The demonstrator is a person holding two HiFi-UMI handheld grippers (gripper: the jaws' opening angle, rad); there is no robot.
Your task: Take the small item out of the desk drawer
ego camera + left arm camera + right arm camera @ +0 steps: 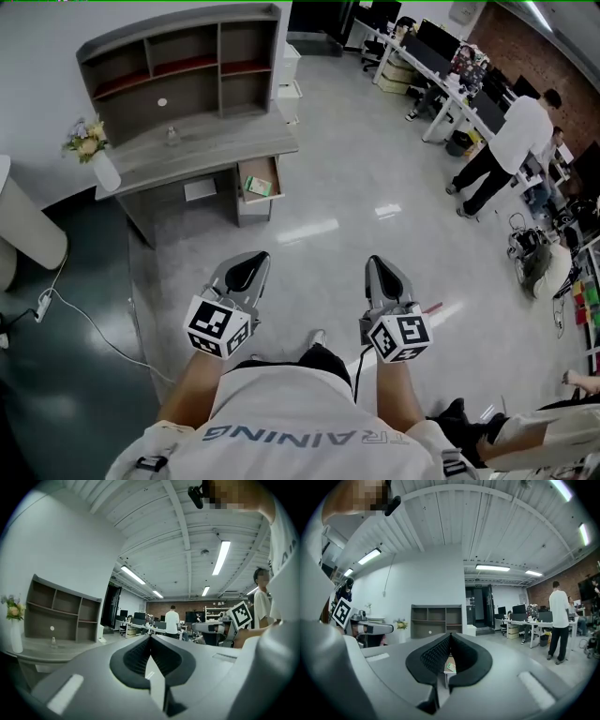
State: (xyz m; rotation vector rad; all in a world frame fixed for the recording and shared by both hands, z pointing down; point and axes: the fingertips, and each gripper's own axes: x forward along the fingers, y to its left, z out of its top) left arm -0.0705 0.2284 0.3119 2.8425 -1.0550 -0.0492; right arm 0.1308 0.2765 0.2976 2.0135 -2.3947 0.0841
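A grey desk (202, 150) with a shelf unit on top stands at the back left. Its drawer (271, 174) is pulled open on the right side, and a small green and white item (258, 187) lies inside. My left gripper (257, 256) and right gripper (375, 261) are held side by side over the bare floor, well short of the desk, both pointing toward it. Both are shut with nothing between the jaws. In the right gripper view, the green item (450, 667) shows through the gap below the closed gripper (450, 634). The left gripper (150, 637) faces past the desk (47, 646).
A white vase of flowers (97, 157) and a small bottle (171, 137) stand on the desktop. A power strip and cable (42, 303) lie on the dark floor at left. A person in a white shirt (514, 141) stands by the long office desks at right.
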